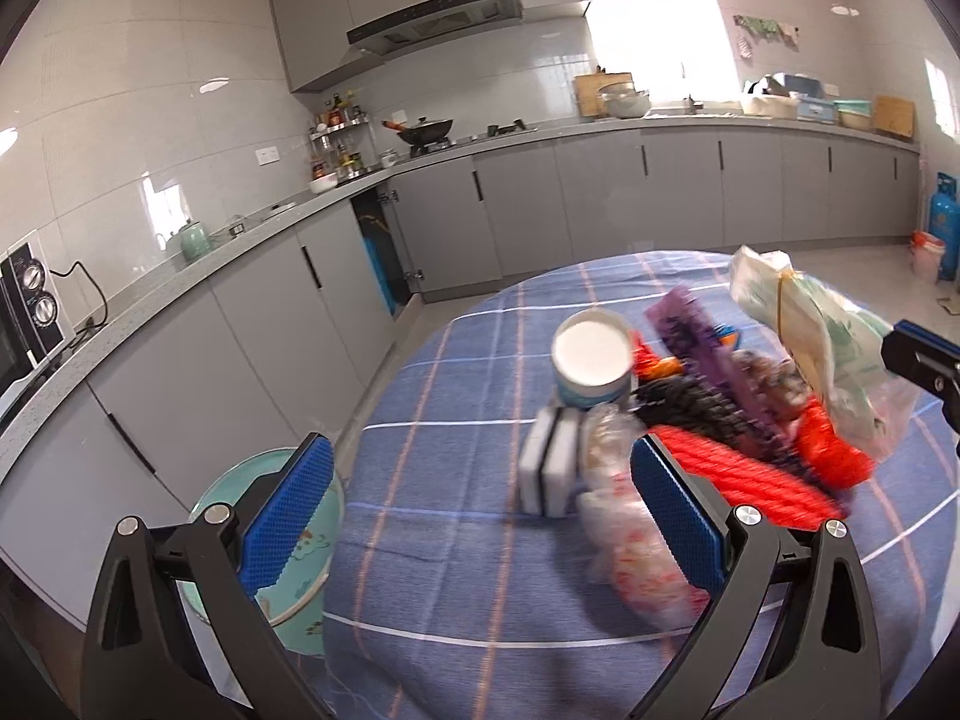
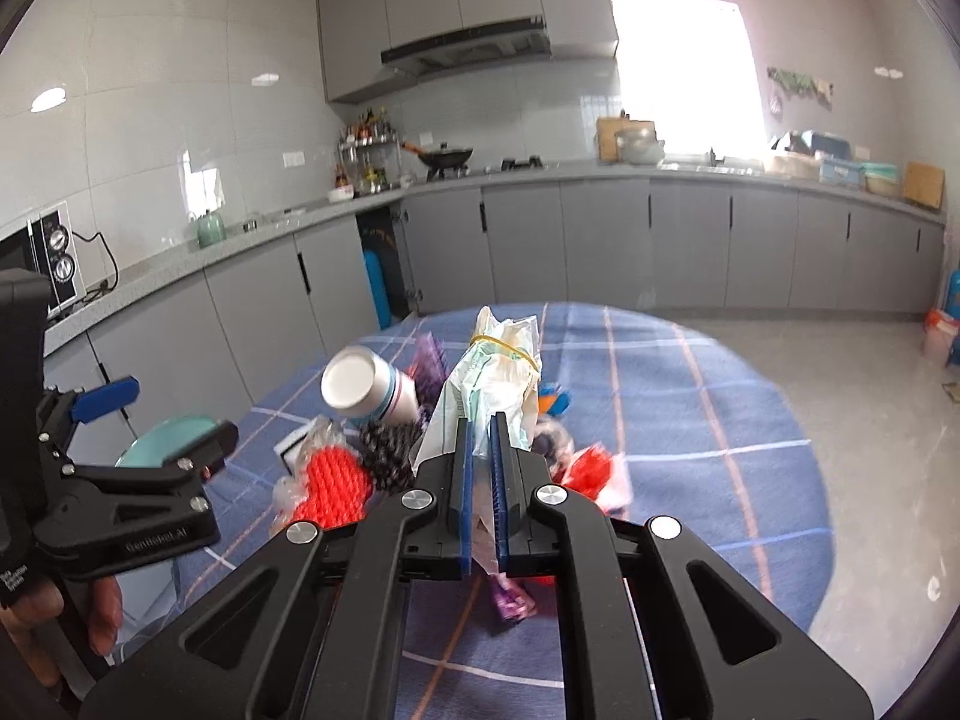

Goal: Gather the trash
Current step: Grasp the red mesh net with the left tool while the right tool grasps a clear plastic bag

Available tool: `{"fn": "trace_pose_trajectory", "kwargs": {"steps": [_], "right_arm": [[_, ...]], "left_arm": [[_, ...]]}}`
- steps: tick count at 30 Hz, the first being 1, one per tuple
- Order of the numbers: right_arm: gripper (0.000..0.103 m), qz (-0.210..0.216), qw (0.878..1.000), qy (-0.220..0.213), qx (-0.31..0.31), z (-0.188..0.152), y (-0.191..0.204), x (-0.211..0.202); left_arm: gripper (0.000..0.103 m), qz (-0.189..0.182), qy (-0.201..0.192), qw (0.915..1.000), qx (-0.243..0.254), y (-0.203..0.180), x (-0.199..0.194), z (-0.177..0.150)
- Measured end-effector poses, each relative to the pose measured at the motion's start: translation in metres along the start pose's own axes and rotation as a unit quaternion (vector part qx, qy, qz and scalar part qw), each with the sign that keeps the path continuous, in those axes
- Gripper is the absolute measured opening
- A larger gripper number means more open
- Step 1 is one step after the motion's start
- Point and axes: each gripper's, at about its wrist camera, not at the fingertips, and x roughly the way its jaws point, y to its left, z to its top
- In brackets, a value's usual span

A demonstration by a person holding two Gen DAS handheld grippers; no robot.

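Grey kitchen cabinets (image 1: 636, 198) run along two walls beneath a range hood (image 1: 438, 15). A black wok (image 1: 425, 132) sits on the stove beside a spice rack (image 1: 336, 141). Blue gas cylinder (image 1: 947, 222) stands on the floor at right.

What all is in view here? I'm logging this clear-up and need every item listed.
Table: one, round, blue plaid cloth.
Paper cup: one, white with blue band, on its side among the trash.
White plastic bag: one, yellow band round it, pinched in the right jaws, lifted.
Red net: one, red, table centre.
Purple wrapper: one, behind the cup.
Small box: one, white and dark, beside the crinkled clear wrapper.
Teal basin: one, left of the table, lower.
Left gripper: jaws open, empty.
Right gripper: jaws shut on the bag.
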Motion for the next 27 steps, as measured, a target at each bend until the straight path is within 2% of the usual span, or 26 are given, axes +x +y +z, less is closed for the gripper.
{"fn": "trace_pose_trajectory", "kwargs": {"steps": [6,14,21,22,23,26,27], "right_arm": [[0.006,-0.017,0.999,-0.007,-0.031,-0.015,0.0,-0.025],[0.006,-0.034,0.999,-0.008,-0.012,-0.036,-0.023,-0.035],[0.006,-0.031,0.999,-0.015,-0.009,-0.039,-0.025,-0.038],[0.006,-0.031,0.999,-0.017,-0.01,-0.039,-0.024,-0.039],[0.006,-0.031,0.999,-0.018,-0.011,-0.04,-0.023,-0.04],[0.006,-0.03,0.999,-0.022,-0.013,-0.037,-0.021,-0.04],[0.006,-0.029,0.999,-0.024,-0.014,-0.036,-0.02,-0.041]], "left_arm": [[0.098,-0.034,0.006,0.9994,-0.001,-0.025,-0.008,0.006],[0.098,-0.054,0.019,0.9979,0.029,-0.063,-0.009,-0.002],[0.096,-0.07,0.037,0.9961,0.04,-0.072,-0.002,-0.012],[0.085,-0.074,0.039,0.9957,0.04,-0.074,-0.001,-0.012],[0.064,-0.086,0.045,0.9945,0.038,-0.073,0.0,-0.014],[0.028,-0.117,0.061,0.9905,0.038,-0.071,0.002,-0.016],[0.026,-0.123,0.062,0.9897,0.038,-0.07,0.002,-0.017]]}}
